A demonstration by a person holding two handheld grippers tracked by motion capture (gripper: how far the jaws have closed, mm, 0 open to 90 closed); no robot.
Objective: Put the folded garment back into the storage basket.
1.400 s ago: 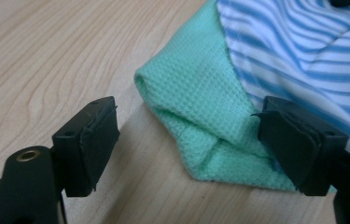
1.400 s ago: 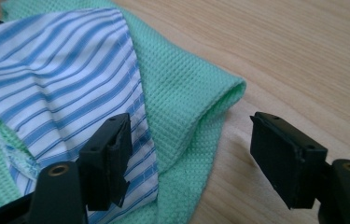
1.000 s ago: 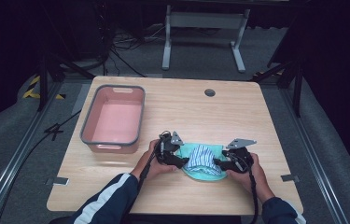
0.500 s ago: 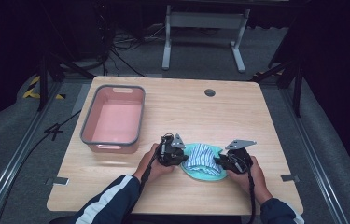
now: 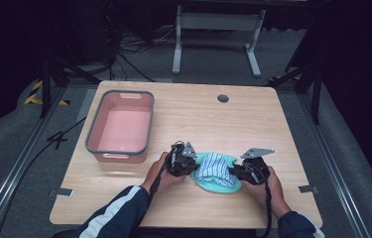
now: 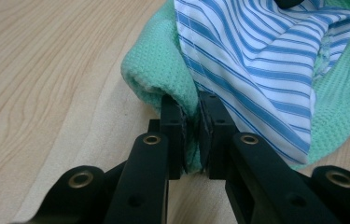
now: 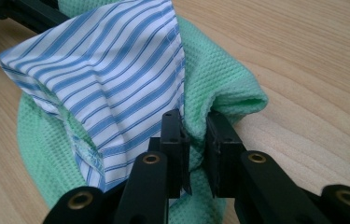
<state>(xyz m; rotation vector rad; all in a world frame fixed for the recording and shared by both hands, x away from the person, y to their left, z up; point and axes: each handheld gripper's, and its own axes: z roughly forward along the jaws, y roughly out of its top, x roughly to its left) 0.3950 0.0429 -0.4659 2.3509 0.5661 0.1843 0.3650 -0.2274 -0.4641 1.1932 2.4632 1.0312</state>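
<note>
A green waffle-weave cloth (image 5: 219, 185) lies on the near middle of the table, and a blue-and-white striped cloth (image 5: 212, 167) is bunched on top of it. My left gripper (image 5: 195, 167) is at the pile's left edge. In the left gripper view its jaws (image 6: 191, 135) have just been closing and now pinch a fold of the green cloth (image 6: 154, 74) beside the striped cloth (image 6: 256, 60). My right gripper (image 5: 231, 173) is at the right edge, and its jaws (image 7: 195, 140) are shut on a fold of the green cloth (image 7: 219, 74) next to the striped cloth (image 7: 107, 60).
A pink bin with a grey rim (image 5: 90, 134) stands empty on the left of the wooden table (image 5: 233, 124). A round cable hole (image 5: 222, 98) sits near the far edge. Beyond the table, a metal stand and cables lie on the dark floor.
Both grippers' jaws have closed onto the left and right edges of the cloth pile. The hands have stayed where they were.
</note>
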